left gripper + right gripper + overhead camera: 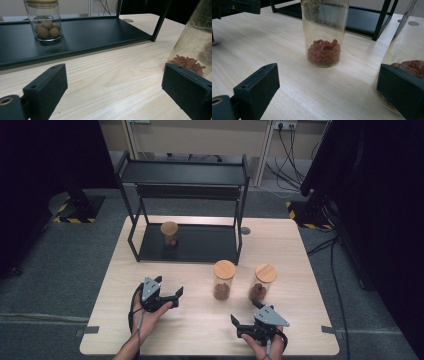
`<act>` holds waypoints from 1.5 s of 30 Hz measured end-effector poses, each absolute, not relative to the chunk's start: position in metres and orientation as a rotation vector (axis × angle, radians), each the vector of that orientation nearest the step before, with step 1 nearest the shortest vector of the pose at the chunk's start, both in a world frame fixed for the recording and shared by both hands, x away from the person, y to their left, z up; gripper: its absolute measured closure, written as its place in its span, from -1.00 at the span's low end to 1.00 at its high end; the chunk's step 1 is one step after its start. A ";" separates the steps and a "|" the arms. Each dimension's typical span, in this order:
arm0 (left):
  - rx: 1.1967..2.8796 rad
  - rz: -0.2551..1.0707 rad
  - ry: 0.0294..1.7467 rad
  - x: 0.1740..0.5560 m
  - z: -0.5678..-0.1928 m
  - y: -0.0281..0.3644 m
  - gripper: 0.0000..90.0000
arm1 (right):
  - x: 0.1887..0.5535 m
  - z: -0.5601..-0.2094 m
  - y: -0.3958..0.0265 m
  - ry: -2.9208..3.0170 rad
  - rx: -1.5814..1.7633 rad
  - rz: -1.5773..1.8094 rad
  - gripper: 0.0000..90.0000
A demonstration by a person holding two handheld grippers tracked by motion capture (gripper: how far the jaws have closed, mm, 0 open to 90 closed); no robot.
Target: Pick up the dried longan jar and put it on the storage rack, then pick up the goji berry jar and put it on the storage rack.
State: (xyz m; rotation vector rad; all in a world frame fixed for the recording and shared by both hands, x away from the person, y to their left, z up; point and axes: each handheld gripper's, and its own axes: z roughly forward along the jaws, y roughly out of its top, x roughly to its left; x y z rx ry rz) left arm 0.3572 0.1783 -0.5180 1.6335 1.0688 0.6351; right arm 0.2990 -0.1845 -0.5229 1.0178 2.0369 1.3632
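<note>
Three glass jars with wooden lids are in the scene. One with brown balls (169, 234) (45, 22) stands on the lower shelf of a black rack (210, 249). A jar of small red berries (223, 280) (324, 32) (193, 47) stands on the table in front of the rack, and a jar with dark red pieces (262, 282) (404, 57) is to its right. My left gripper (170, 292) (113, 87) is open, left of the berry jar, nothing between its jaws. My right gripper (246, 316) (327, 90) is open, near the front edge, just below the right jar.
The rack (75, 37) has a top shelf (182, 172) over the lower one, and its front right post (239, 245) (382, 20) stands just behind the berry jar. The wooden table (200, 320) has bare room at front centre. Cables (335, 270) run on the floor at right.
</note>
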 end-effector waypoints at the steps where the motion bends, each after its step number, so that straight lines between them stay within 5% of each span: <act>1: 1.632 0.635 1.068 0.356 -0.518 0.178 -0.87 | 0.299 -0.523 -0.184 2.036 1.018 1.363 -0.90; 29: 1.610 0.623 1.062 0.345 -0.528 0.178 -0.87 | 0.299 -0.522 -0.178 2.033 0.981 1.344 -0.91; 45: 1.618 0.636 1.044 0.343 -0.528 0.177 -0.87 | 0.315 -0.489 -0.140 1.982 0.861 1.365 -0.85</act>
